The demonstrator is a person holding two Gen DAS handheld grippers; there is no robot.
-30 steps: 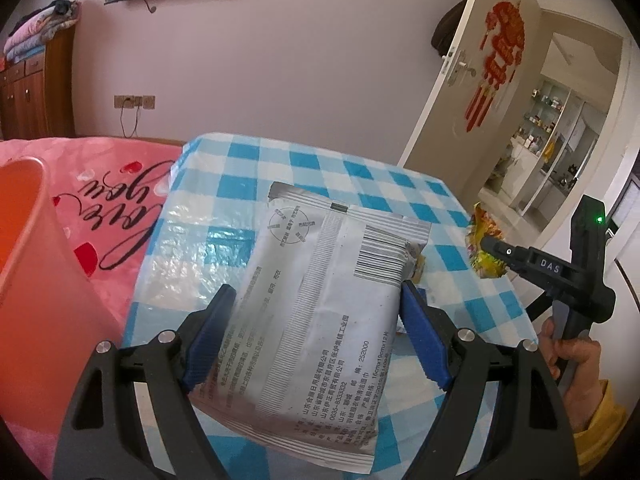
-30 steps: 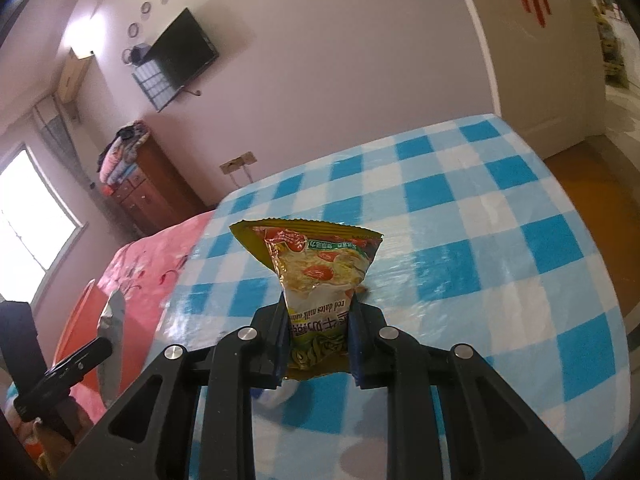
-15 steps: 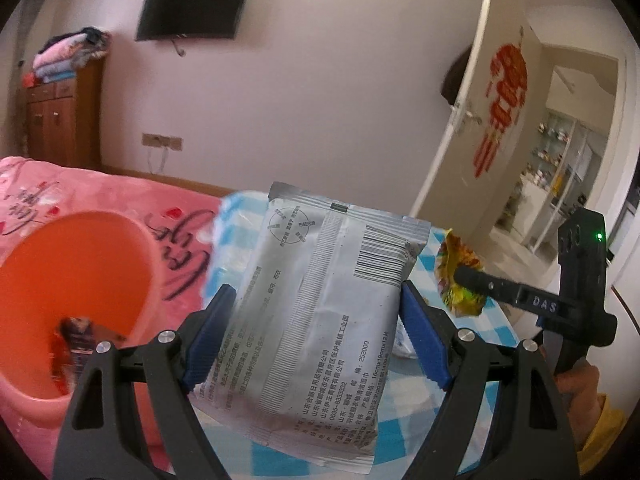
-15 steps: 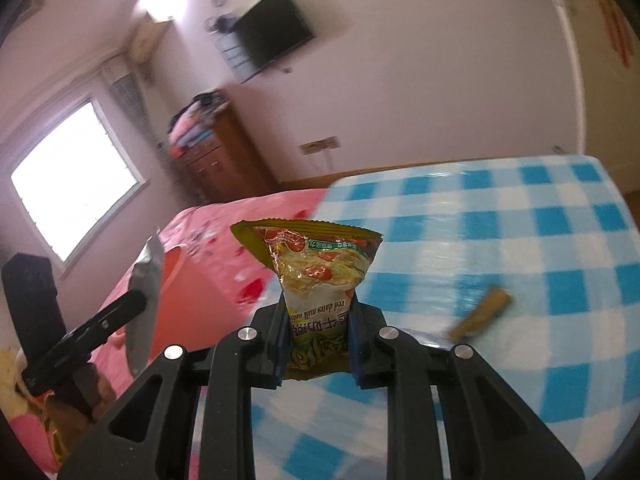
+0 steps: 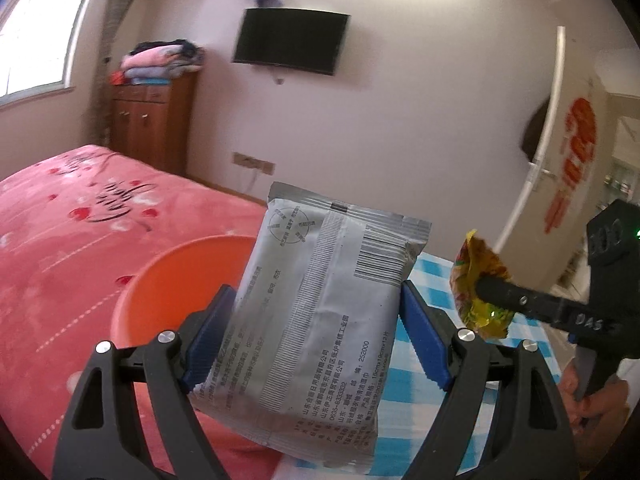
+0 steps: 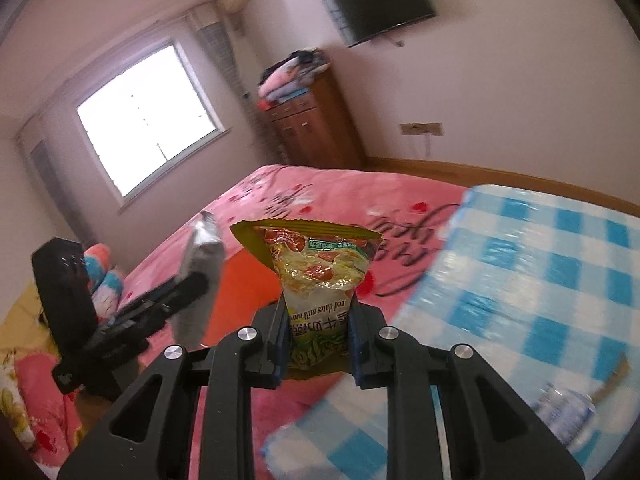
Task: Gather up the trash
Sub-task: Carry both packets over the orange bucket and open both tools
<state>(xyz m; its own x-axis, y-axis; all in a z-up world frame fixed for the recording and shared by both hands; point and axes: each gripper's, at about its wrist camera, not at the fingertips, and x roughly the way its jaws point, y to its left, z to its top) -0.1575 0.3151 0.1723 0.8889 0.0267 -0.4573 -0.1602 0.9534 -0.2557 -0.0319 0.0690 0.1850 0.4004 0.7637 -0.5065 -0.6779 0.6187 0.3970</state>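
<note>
My left gripper (image 5: 316, 338) is shut on a silver foil packet (image 5: 320, 320) with black print and holds it in the air, in front of and above the orange bin (image 5: 168, 280). My right gripper (image 6: 316, 340) is shut on a yellow-green snack wrapper (image 6: 320, 276). In the left wrist view the wrapper (image 5: 478, 296) hangs to the right of the packet. In the right wrist view the packet (image 6: 200, 276) is edge-on at the left, with the orange bin (image 6: 236, 300) behind and below both.
The bin sits on a bed with a pink blanket (image 5: 80, 232). A blue-checked tablecloth (image 6: 540, 280) lies to the right, with a small white bottle (image 6: 564, 412) and a brown stick (image 6: 612, 376) on it. A wooden cabinet (image 5: 154, 128) and a wall TV (image 5: 290, 40) stand behind.
Both grippers have swung left from the checked table toward the bed, each with its trash. The orange bin now lies right behind the packet.
</note>
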